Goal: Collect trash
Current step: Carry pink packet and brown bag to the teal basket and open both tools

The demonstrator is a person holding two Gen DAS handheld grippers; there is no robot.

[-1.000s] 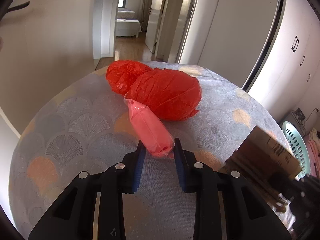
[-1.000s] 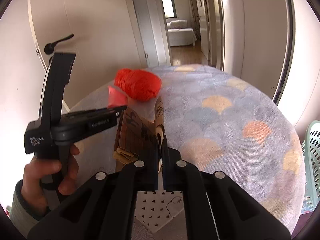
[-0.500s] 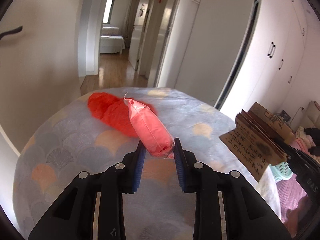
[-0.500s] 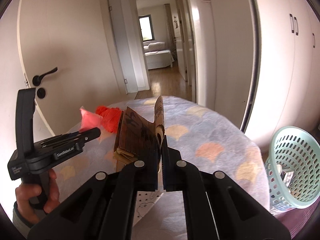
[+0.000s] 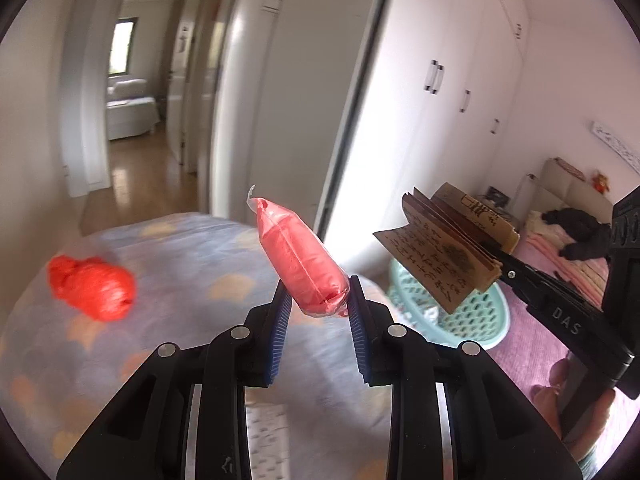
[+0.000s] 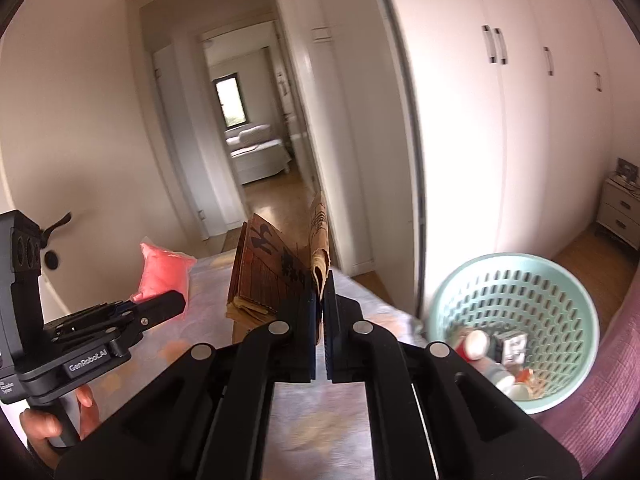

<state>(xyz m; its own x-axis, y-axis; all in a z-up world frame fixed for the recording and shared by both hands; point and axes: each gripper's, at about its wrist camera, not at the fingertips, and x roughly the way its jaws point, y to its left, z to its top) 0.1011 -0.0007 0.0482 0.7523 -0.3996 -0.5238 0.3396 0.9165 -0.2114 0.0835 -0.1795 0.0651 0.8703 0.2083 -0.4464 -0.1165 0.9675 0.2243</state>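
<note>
**Table** (image 5: 192,264): covered with a fan-patterned cloth; fills 7 to 10 o'clock of the left wrist view. Serves as the pick-up surface.

**Mint basket** (image 6: 560,300): stands on the floor just beside the table edge, at 4 o'clock in the right wrist view. Perforated plastic wall, open top, small waste already inside. Judged to be the drop point.

**Folded cardboard bundle** (image 6: 272,280): clamped in the right gripper (image 6: 320,292), jaws nearly closed on one thin flap at the bundle's near edge. Held in the air above the table edge, at 11 o'clock of the basket. Likely light and fairly stiff, but layered: expect the loose leaves to fan open and swing. Prefer a grip across all the layers near the fold where possible.

**Crumpled red bag** (image 5: 92,292): lying on the cloth at 9 o'clock in the left wrist view, untouched and well apart from both grippers. Probably very light, soft and springy. Pinch deep into the bulk, not at a loose corner.

**Pink sealed pouch** (image 5: 304,264): gripped at its lower end by the left gripper (image 5: 318,296), jaws at a middling width, pressed on both sides. Raised clear of the table, tilted toward 11 o'clock. Smooth film, soft filling: judged slippery and squashable. Apply moderate pressure only.
</note>
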